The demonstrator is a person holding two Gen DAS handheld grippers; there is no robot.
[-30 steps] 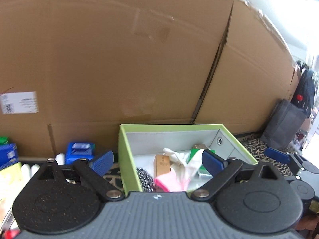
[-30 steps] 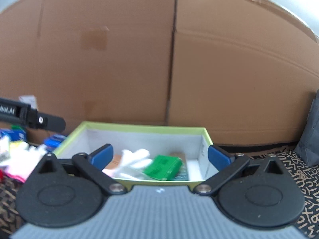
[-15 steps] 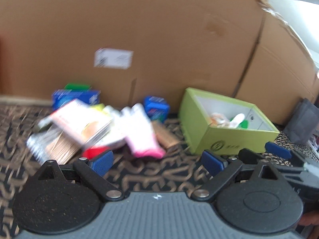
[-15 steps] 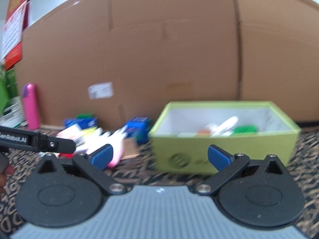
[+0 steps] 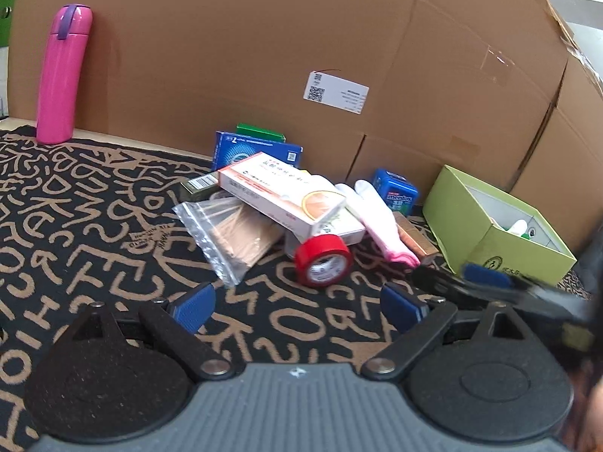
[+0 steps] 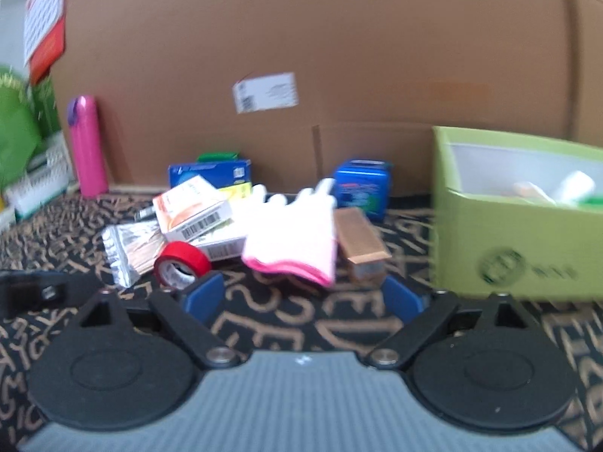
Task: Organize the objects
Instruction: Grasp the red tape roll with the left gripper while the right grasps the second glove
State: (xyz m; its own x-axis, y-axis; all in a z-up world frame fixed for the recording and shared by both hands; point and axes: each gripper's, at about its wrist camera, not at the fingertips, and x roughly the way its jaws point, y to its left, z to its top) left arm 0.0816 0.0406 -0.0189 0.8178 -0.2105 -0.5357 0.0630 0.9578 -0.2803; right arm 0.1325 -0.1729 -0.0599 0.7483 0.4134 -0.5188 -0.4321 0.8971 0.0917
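My right claw (image 6: 301, 295) is open with nothing in it, and its jaws have just been closing a little. My left claw (image 5: 297, 309) is open and empty too. Both hang low over the rug (image 5: 75, 207). Just ahead of my right claw lies the glove (image 6: 297, 237), with the red tape (image 6: 181, 263) on its left and a small brown box (image 6: 361, 241) on its right. Behind them is a pile of boxes (image 5: 279, 196). The green box (image 6: 520, 233) sits to the right. I think the glove is next. I should go in low, pinch its pink edge, and lift slowly so nothing else drags along.
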